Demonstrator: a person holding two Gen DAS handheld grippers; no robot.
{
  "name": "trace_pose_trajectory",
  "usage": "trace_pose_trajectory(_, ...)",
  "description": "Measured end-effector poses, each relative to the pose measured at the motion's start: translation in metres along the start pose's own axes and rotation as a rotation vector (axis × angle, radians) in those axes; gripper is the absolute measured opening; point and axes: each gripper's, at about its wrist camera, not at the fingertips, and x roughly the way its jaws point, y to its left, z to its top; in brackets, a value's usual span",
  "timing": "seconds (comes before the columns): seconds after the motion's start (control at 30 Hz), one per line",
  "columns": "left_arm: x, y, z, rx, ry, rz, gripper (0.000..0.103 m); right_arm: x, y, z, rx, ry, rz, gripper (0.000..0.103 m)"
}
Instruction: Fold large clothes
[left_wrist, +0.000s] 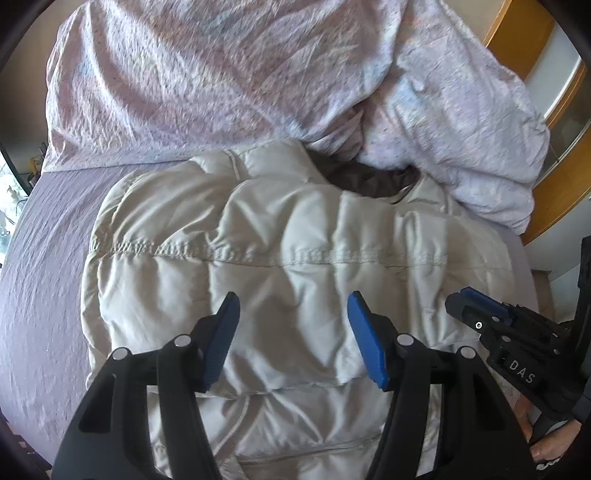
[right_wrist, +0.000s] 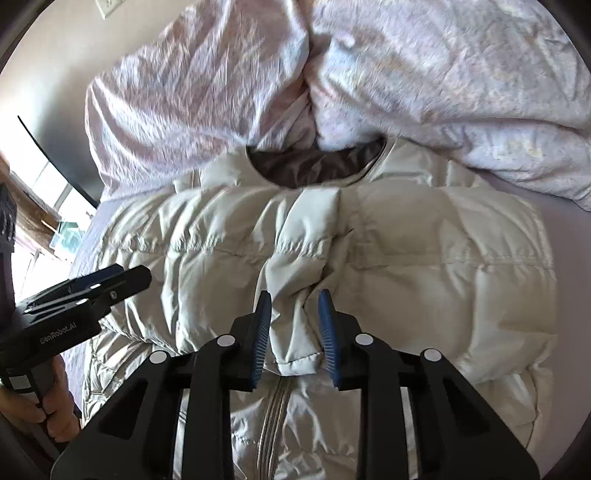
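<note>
Right gripper (right_wrist: 294, 325) straddles, half-open, a folded-in sleeve of the puffer jacket (right_wrist: 424, 266); left gripper (left_wrist: 293, 334) hovers open at lower centre. Next, probably fold the hem upward.

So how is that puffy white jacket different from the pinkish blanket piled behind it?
The jacket is cream, smooth and shiny, quilted with stitched seams; the blanket is pale pink and matte, with a crinkled texture. The jacket lies fairly flat; the blanket is heaped in a bunch. Both rest on the lilac bed sheet.
</note>
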Motion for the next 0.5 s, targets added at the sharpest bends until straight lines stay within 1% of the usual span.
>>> trace_pose_trajectory(0.07,0.004,0.004,0.000,-0.002,0.013,0.010,0.061,0.017,-0.002,-0.004,0.008,0.053,-0.024,0.024)
trace_pose_trajectory(0.2,0.011,0.012,0.000,-0.009,0.035,0.019,0.061,0.041,-0.012,-0.014,0.037,0.126,-0.082,0.024)
trace_pose_trajectory(0.37,0.013,0.019,-0.003,-0.002,0.048,0.025,0.063,0.055,-0.016,-0.018,0.058,0.157,-0.106,0.024)
trace_pose_trajectory(0.5,0.012,0.022,-0.006,0.008,0.044,0.049,0.065,0.061,-0.013,-0.019,0.058,0.162,-0.128,0.024)
